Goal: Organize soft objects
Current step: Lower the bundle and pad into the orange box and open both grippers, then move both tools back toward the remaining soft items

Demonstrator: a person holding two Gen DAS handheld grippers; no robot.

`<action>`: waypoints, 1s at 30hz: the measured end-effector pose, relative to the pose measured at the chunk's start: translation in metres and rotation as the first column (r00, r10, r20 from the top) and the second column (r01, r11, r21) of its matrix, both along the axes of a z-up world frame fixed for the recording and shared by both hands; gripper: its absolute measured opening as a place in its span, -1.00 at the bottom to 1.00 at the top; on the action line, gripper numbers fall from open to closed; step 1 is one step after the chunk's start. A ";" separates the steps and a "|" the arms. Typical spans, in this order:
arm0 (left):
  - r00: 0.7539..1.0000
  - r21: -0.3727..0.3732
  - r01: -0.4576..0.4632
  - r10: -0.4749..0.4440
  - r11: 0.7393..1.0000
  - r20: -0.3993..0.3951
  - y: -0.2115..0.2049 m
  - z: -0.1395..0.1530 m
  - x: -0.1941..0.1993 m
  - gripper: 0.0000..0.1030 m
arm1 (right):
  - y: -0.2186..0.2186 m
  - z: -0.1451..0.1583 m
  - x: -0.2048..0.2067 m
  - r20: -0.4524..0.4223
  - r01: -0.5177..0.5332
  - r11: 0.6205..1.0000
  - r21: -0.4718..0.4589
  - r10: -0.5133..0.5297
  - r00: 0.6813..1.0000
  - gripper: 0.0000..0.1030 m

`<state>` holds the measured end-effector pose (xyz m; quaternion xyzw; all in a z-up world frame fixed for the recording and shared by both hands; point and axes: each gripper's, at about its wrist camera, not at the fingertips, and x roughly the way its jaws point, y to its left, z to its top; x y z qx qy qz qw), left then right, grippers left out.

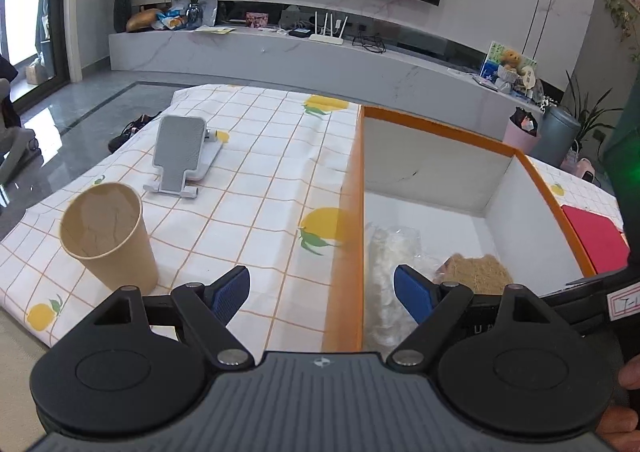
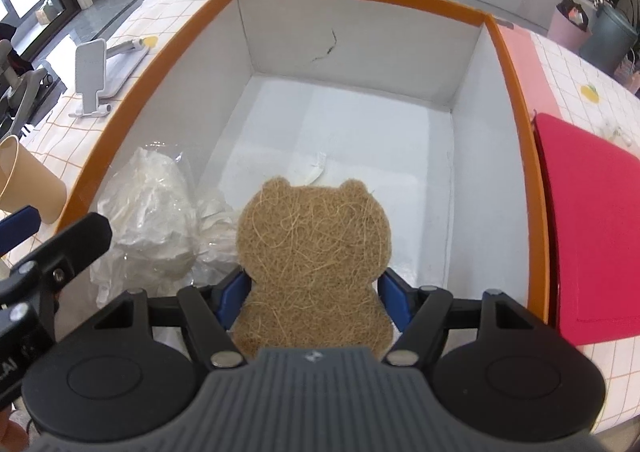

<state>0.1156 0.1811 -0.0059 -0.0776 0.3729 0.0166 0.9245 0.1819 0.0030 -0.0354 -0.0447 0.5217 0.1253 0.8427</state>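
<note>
Currently your right gripper (image 2: 312, 292) pinches bear-shaped fibre pad (image 2: 314, 252) at waist, over orange box (image 2: 516, 64), 6 o'clock end. Pad light, springy, scratchy; narrow waist grips best. Left gripper (image 1: 322, 292) spread, empty.

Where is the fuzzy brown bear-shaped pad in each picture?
Left wrist view: the bear pad peeks out low right, inside the orange box.
Right wrist view: the bear pad sits low in the centre, between the right gripper jaws.
Shared landmark: the paper cup.
</note>
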 end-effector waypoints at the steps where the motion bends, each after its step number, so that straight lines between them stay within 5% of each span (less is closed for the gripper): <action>1: 1.000 -0.006 0.000 0.000 1.000 0.000 0.001 0.000 0.000 0.86 | 0.001 0.000 -0.001 0.004 -0.004 1.000 -0.003 0.004 1.000 0.40; 5: 1.000 -0.035 -0.023 0.023 0.999 0.017 0.007 0.003 0.000 0.86 | 0.002 0.007 -0.005 0.044 -0.004 1.000 -0.004 0.004 0.999 0.76; 10: 0.999 -0.060 -0.045 0.046 0.997 0.016 0.014 0.003 -0.001 0.86 | 0.007 0.008 -0.012 0.060 -0.029 0.999 -0.020 0.030 0.998 0.82; 19: 0.994 0.021 -0.057 0.054 0.998 0.094 0.010 0.024 -0.012 0.86 | 0.019 0.027 -0.032 0.172 -0.137 0.990 -0.019 0.138 0.975 0.95; 30: 0.982 0.063 -0.055 0.042 0.997 0.186 -0.011 0.059 -0.024 0.86 | -0.018 0.084 -0.073 0.326 -0.147 0.987 0.067 0.118 0.938 0.95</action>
